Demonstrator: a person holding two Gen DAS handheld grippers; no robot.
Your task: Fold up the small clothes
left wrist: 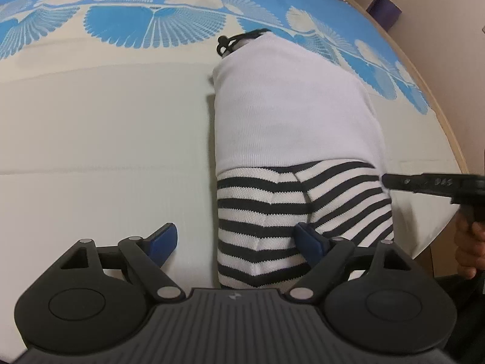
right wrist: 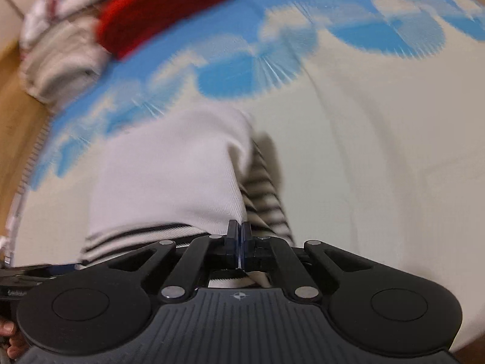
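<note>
My left gripper stands spread over the striped end of the folded garment on the blue-patterned bedcover; right gripper pinched together at its six-o'clock edge. No writing legible.

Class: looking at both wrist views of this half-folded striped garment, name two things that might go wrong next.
1. The right hand-held gripper is shut at the striped garment edge; whether it pinches cloth is unclear, so a lift may miss.
2. The left hand-held gripper is open, one finger over the stripes, and may drag the fold askew.
</note>
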